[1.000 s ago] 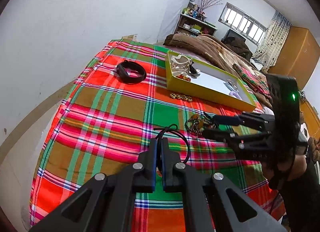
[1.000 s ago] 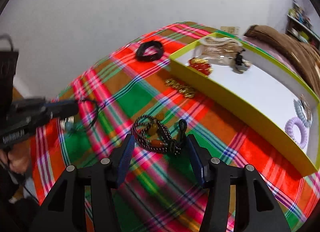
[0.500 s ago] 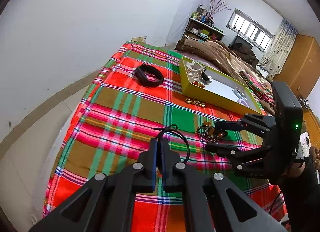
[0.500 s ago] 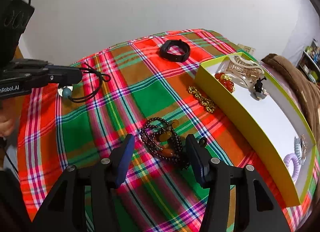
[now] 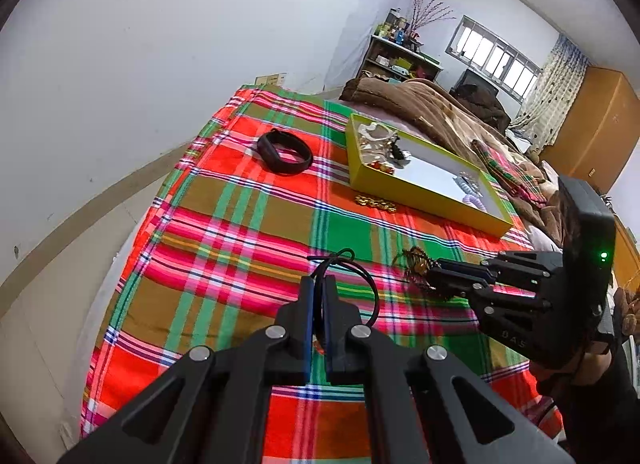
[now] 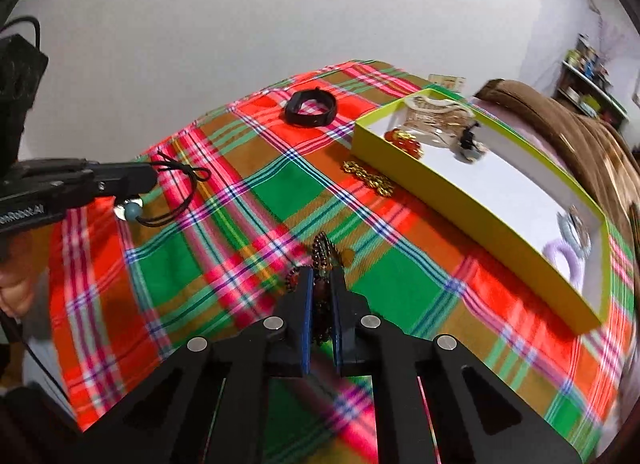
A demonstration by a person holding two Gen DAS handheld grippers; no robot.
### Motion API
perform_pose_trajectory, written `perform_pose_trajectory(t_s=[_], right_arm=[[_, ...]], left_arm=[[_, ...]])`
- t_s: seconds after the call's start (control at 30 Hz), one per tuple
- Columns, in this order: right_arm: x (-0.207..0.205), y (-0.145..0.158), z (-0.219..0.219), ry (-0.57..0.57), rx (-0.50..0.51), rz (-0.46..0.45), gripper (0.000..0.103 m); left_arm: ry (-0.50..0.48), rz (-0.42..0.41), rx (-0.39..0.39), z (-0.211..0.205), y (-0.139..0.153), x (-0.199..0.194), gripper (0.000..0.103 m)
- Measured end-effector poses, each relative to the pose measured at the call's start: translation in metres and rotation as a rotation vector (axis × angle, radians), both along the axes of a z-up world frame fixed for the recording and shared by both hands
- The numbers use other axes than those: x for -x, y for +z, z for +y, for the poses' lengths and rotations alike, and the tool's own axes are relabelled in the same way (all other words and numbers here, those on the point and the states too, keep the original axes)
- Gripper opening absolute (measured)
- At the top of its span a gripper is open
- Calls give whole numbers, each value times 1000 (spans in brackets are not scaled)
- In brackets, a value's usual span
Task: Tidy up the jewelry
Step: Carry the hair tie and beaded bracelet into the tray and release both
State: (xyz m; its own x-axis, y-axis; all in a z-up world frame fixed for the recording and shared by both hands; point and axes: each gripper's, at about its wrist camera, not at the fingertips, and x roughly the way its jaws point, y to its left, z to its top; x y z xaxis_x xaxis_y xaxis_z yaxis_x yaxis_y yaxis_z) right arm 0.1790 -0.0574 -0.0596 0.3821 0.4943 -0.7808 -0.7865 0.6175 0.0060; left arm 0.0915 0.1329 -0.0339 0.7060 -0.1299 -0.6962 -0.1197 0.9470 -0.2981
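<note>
Tools both closed: my left tool (image 5: 318, 284) grips a black cord (image 5: 362, 264); my right tool (image 6: 321, 284) pinches the dark bead bracelet (image 6: 322, 250) on the plaid cloth (image 6: 280, 188).

plaid cloth (image 5: 248, 232): red, green, brown/tan squares w/ pink, white, navy stripes, covers whole bed top. black band (image 5: 284, 152) on a red patch nr the far left corner. tray (image 6: 460, 180): yellow-green walls, white floor inside. in it: red beads (image 6: 402, 142) + cream/beige clip (image 6: 432, 118) at far end, lilac coil tie (image 6: 562, 260) + grey-blue one (image 6: 574, 230) at near end. gold chain (image 6: 370, 180) on cloth just beside tray's long wall. dark maroon/brown bead strand (image 6: 322, 260) w/ amber bits. black cord (image 6: 180, 192) w/ pale blue bead. both grippers (image 5: 318, 290) (image 6: 320, 284) black, blue pads. blanket (image 5: 432, 112) past the tray brown. wall (image 5: 160, 24) white.
</note>
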Motion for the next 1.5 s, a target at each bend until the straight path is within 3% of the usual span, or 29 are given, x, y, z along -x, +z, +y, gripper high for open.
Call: perform_pose_trajectory(t_s=[0.4,0.73,1.13,1.5], right_arm=[[21,38,-56,-137,-105,-3,8],[20,75,-88,-198,-152,-59,8],[-20,92,-119,-289,-184,-88,8],[-82,87,-130,-354,-192,-83,8]], left_arm=[[-61,-37,-12,-35,26,3,4],[-120,-70,-30,-65,46,-13,4],[-177,-79,-64,-85,56,-58,4],[-214,-83,-103,-96,58,-120,4]])
